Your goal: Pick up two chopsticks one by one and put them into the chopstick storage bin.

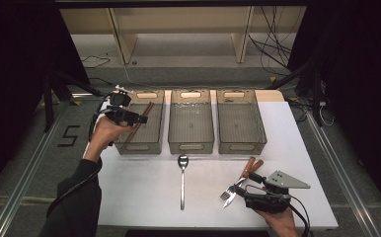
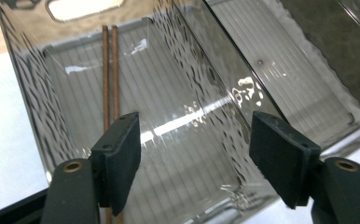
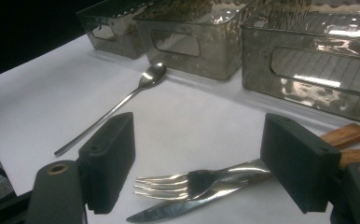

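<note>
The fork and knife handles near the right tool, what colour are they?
Reddish-brown wood handles; the right gripper view shows them best.

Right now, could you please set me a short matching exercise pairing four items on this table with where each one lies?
Things:
1. chopsticks
2. spoon
3. fork
4. middle bin

Places:
A. between the open right gripper's jaws, on top of the knife
B. inside the left bin
C. between two other bins, nothing visible inside
D. alone on the white table, in front of the middle bin

Pairs: 1-B, 2-D, 3-A, 4-C
</note>
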